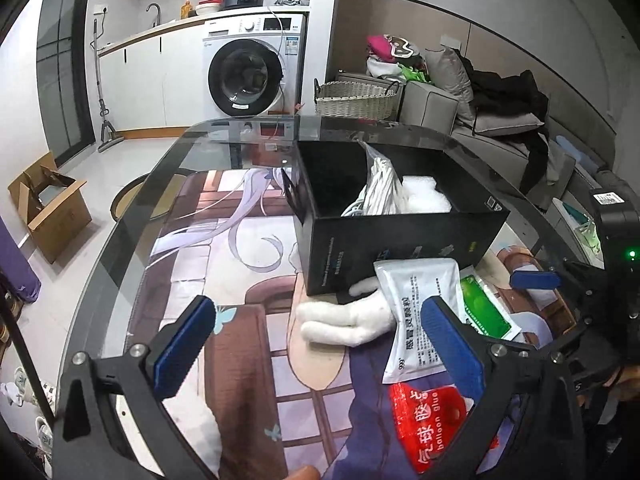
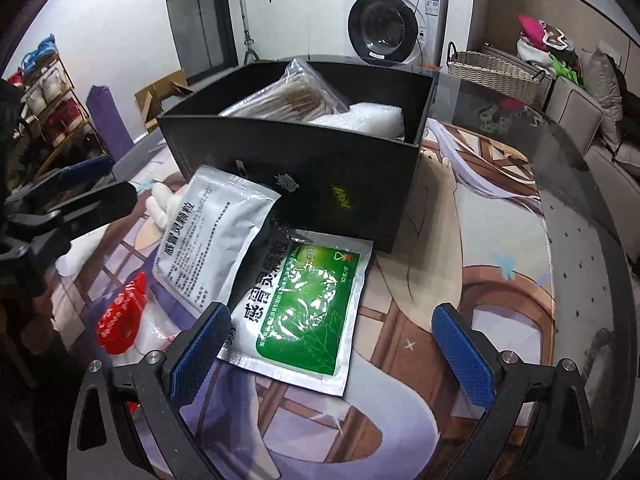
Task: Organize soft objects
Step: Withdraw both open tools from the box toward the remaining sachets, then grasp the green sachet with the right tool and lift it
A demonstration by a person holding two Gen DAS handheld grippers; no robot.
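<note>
A black open box (image 1: 400, 236) (image 2: 320, 172) stands on the printed mat and holds a clear bag of white sticks (image 1: 380, 188) (image 2: 292, 96) and white foam (image 1: 426, 198) (image 2: 368, 118). A white medicine pouch (image 1: 420, 312) (image 2: 212, 232) leans on the box front. A green pouch (image 2: 304, 308) (image 1: 484, 312) lies flat beside it. A red balloon-glue pack (image 1: 428, 420) (image 2: 120, 316) and a white plush piece (image 1: 348, 316) (image 2: 162, 204) lie nearby. My left gripper (image 1: 316, 344) is open over the plush. My right gripper (image 2: 332, 352) is open over the green pouch.
The glass table (image 1: 132, 216) curves off to the left. Beyond it are a washing machine (image 1: 256, 68), a wicker basket (image 1: 356, 98), a sofa with clothes (image 1: 500, 104) and a cardboard box (image 1: 48, 208) on the floor.
</note>
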